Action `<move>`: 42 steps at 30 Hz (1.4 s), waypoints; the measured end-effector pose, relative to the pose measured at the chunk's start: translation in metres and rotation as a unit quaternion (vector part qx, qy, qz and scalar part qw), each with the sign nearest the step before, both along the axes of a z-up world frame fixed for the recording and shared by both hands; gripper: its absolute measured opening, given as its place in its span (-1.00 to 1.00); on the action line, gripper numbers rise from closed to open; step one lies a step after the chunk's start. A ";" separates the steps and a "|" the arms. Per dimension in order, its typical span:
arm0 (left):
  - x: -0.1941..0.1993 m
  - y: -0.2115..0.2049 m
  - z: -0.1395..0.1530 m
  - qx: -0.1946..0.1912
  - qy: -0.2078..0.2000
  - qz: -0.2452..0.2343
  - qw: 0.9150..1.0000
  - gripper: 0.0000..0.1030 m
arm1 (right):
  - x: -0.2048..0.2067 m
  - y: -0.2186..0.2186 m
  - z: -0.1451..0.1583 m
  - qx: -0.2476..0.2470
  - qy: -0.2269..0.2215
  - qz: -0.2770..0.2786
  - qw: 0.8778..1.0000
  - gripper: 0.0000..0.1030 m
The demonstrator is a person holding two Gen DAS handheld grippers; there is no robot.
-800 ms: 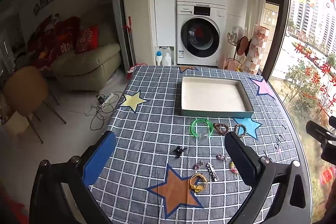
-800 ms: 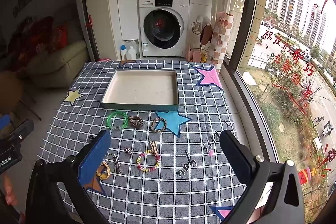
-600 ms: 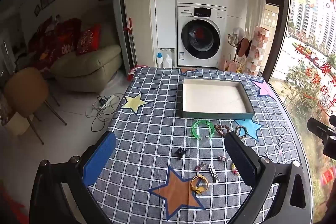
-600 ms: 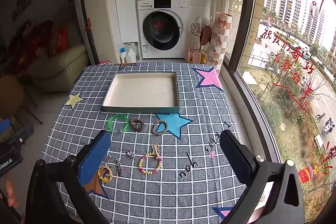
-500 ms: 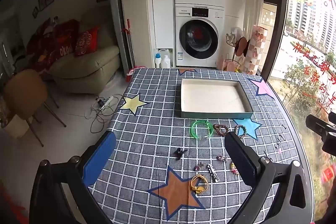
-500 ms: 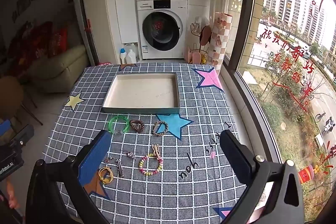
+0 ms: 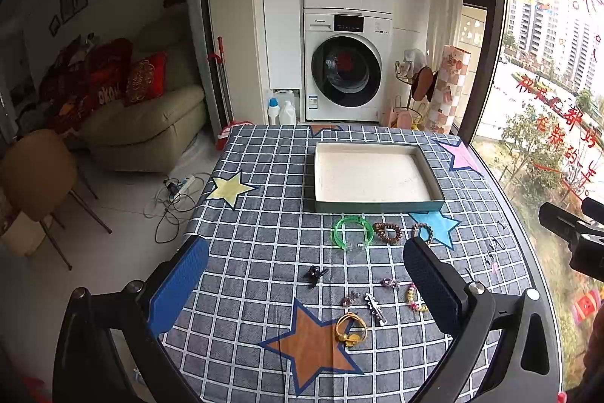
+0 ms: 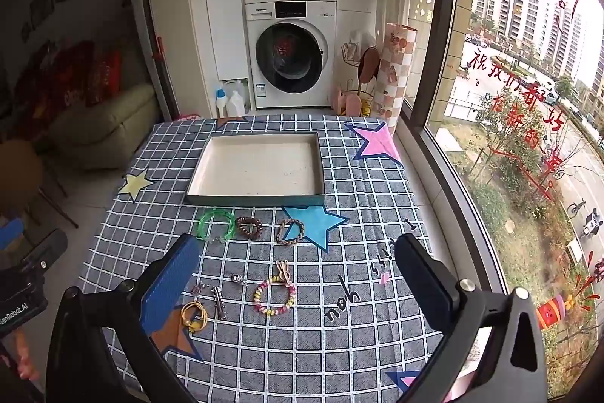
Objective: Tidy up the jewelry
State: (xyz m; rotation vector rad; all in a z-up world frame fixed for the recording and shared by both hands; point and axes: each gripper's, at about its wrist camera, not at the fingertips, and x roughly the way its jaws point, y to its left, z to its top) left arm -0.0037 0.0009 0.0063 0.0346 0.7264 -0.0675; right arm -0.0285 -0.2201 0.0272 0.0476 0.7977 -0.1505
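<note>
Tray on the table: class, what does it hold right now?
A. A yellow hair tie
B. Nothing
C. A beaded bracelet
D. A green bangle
B. The tray shows only its bare white floor, while the green bangle, yellow hair tie and beaded bracelet all lie on the cloth in front of it.

My left gripper (image 7: 305, 278) and right gripper (image 8: 298, 274) each had black arms, silver screws, and blue ribbed pads (image 7: 177, 284).
</note>
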 end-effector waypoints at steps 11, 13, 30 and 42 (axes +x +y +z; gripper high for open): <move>-0.003 -0.001 0.003 0.000 -0.004 -0.008 1.000 1.00 | -0.007 0.004 0.001 0.000 -0.006 -0.004 1.000 1.00; -0.004 0.000 0.003 -0.001 -0.005 -0.009 1.000 1.00 | -0.007 0.004 0.001 0.000 -0.006 -0.004 1.000 1.00; -0.006 0.000 0.007 -0.002 -0.012 -0.013 1.000 1.00 | -0.009 0.006 0.002 -0.001 -0.009 -0.006 1.000 1.00; -0.007 0.000 0.006 -0.001 -0.013 -0.014 1.000 1.00 | -0.010 0.006 0.002 0.000 -0.010 -0.005 1.000 1.00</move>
